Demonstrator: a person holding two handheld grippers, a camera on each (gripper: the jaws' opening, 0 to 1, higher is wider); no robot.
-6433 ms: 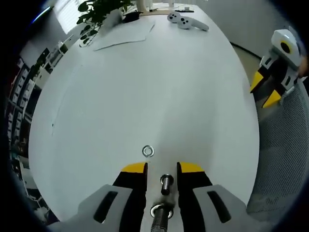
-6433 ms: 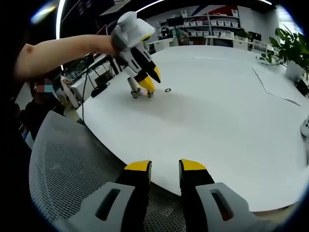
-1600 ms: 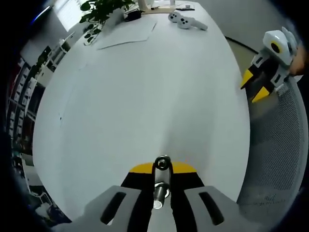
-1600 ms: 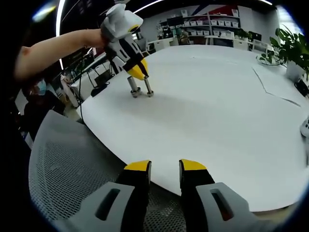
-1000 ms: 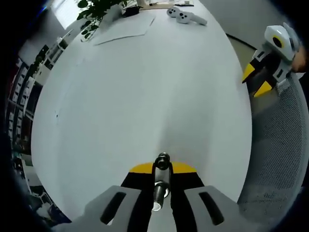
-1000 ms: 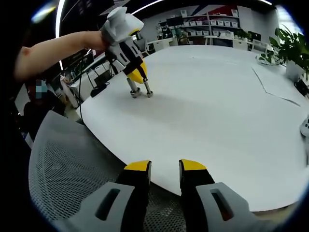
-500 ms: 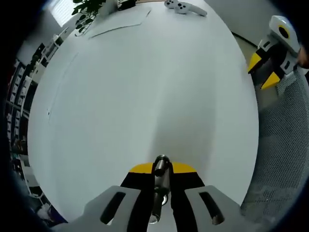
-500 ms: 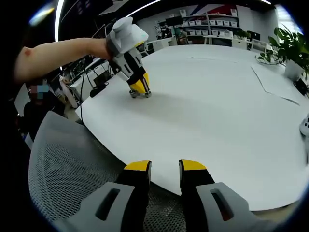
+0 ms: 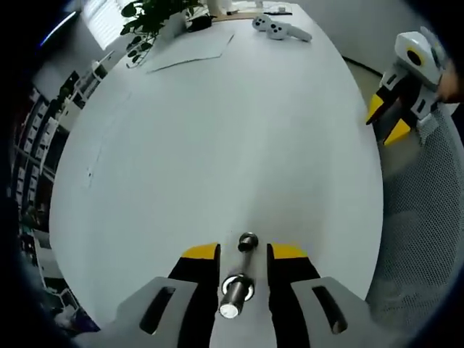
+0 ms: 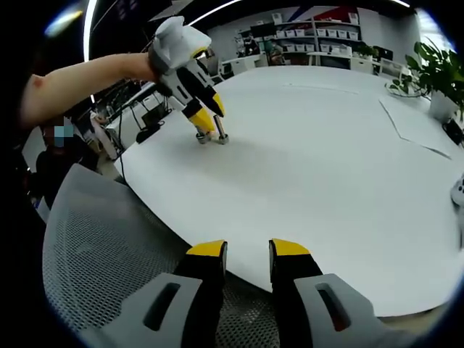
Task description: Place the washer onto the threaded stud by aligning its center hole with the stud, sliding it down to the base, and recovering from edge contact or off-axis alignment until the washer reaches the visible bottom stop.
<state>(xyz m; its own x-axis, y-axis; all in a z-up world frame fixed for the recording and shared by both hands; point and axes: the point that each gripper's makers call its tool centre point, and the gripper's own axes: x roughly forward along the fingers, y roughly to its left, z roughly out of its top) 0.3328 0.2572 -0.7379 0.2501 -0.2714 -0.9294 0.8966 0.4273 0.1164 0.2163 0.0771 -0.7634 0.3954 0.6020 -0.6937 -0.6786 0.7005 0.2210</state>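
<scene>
Since half a second ago my left gripper (image 9: 243, 254) has spread, freeing the washer (image 9: 236, 284) on the stud (image 9: 235, 293); next, withdraw.

stud: two upright metal threaded studs (image 9: 248, 243) are seen on the white table; the nearer one (image 9: 233, 296) stands between the yellow-tipped jaws, the farther one just beyond the jaw tips.
washer: a shiny ring (image 9: 236, 284) is seen around the nearer stud, below its top.
position: both studs (image 10: 212, 136) are set near the table's edge.
</scene>
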